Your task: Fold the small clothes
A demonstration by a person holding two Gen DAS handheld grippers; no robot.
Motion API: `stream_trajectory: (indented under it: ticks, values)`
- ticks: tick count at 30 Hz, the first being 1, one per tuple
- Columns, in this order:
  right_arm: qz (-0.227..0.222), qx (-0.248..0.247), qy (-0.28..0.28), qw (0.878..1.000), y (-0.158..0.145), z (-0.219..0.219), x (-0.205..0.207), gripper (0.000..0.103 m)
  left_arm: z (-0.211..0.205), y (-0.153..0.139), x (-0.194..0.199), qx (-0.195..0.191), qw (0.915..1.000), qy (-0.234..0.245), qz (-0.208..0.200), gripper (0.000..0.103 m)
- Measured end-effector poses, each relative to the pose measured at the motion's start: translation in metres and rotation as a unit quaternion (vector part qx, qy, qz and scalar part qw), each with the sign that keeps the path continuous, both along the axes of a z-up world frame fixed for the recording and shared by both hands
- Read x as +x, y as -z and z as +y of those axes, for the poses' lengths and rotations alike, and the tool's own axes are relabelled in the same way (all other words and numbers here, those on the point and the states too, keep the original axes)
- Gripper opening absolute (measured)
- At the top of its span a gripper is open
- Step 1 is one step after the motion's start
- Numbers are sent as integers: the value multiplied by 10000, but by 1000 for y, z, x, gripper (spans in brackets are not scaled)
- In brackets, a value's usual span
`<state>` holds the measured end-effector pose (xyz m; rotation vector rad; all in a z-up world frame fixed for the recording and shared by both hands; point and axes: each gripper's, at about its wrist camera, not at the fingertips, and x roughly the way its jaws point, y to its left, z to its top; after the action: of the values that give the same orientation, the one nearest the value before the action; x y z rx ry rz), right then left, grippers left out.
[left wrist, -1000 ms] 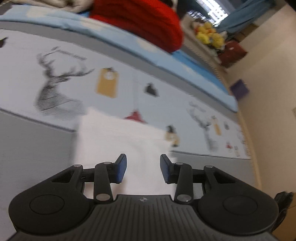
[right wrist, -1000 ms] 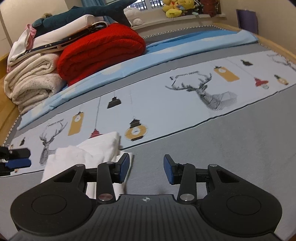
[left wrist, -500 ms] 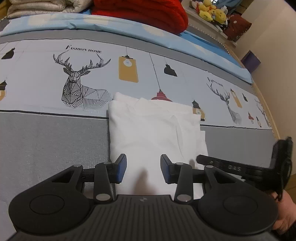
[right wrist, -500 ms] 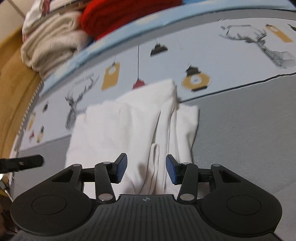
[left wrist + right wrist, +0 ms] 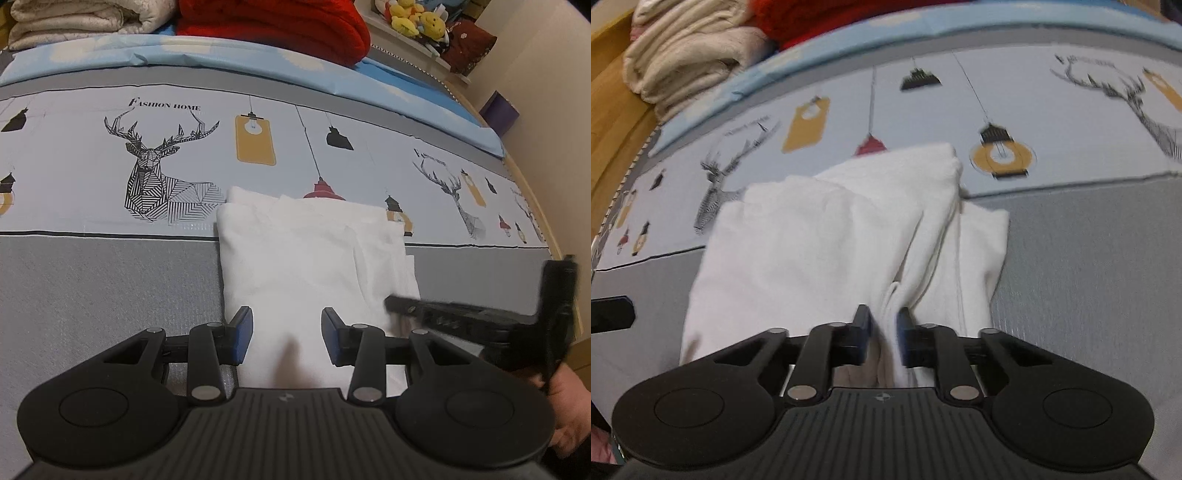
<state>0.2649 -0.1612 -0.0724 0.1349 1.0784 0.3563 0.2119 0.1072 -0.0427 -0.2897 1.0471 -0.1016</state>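
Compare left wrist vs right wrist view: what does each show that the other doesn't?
Left wrist only: yellow plush toys on a ledge, the bare hand carrying the right gripper, the left gripper open over the garment's near edge.

Right wrist only: the right gripper, jaws just closing, pinching a ridge of cloth.

Both: the folded white garment, deer-print bedsheet, red knitted blanket, cream folded blankets.

Two wrist cameras looking down at one bed from close range

Each camera is sitting behind its own jaws, facing steeply down along them. Both are taking in the white garment (image 5: 310,258) ahead of the jaws, the printed sheet (image 5: 74,177) beyond and the red blanket (image 5: 273,26) farthest off; the left view is also catching the right gripper (image 5: 399,304) beside its jaws.
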Motion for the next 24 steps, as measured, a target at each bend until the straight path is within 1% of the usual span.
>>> stream_trajectory:
  ticks: [3, 4, 6, 7, 8, 9, 11, 12, 13, 14, 15, 16, 17, 18, 19, 20, 22, 24]
  values:
    - [-411, 290, -39, 9987, -17, -5, -6, 12, -1, 0, 0, 15, 10000, -2, 4, 45]
    - [-670, 494, 10, 9965, -29, -10, -10, 11, -2, 0, 0, 3, 10000, -3, 2, 45]
    - [-1132, 1022, 192, 9881, -49, -27, -17, 11, -3, 0, 1, -5, 10000, 36, -5, 45]
    - [-1314, 1200, 317, 9835, -56, -36, -19, 11, -5, 0, 2, 9, 10000, 66, -1, 45]
    - [-1444, 1257, 490, 9803, -60, -46, -21, 11, -7, 1, 2, 25, 10000, 90, 10, 45]
    - [-1467, 1169, 630, 9802, -61, -52, -19, 11, -9, 2, 3, 46, 9999, 114, 22, 45]
    - [-1207, 562, 857, 9874, -51, -59, -10, 15, -13, 4, 4, 67, 9999, 138, 49, 45]
    - [-842, 293, 964, 9913, -39, -62, -3, 17, -14, 5, 4, 72, 9999, 139, 60, 45]
    - [-574, 188, 1047, 9927, -31, -66, 2, 17, -14, 6, 4, 73, 9999, 130, 73, 45]
    - [-444, 112, 1154, 9923, -27, -71, 4, 17, -13, 7, 5, 68, 9999, 129, 81, 45]
    - [-472, 71, 1243, 9911, -28, -74, 3, 17, -13, 7, 6, 61, 9999, 123, 84, 45]
    - [-581, 77, 1318, 9895, -31, -79, 2, 20, -13, 7, 6, 51, 9999, 121, 75, 45]
    - [-661, 142, 1342, 9886, -35, -83, 0, 29, -13, 7, 7, 47, 9999, 117, 68, 45]
    - [-693, 267, 1364, 9879, -38, -89, -3, 34, -12, 6, 8, 46, 9999, 105, 63, 45]
    - [-656, 394, 1350, 9879, -40, -93, -5, 41, -12, 6, 8, 40, 9999, 91, 67, 45]
    - [-562, 547, 1281, 9887, -40, -96, -6, 43, -11, 7, 9, 34, 9999, 73, 85, 45]
    - [-234, 885, 1002, 9908, -36, -103, -11, 44, -13, 9, 10, 28, 9999, 50, 119, 45]
    - [60, 1030, 680, 9923, -32, -105, -10, 49, -17, 9, 11, 23, 9999, 82, 124, 45]
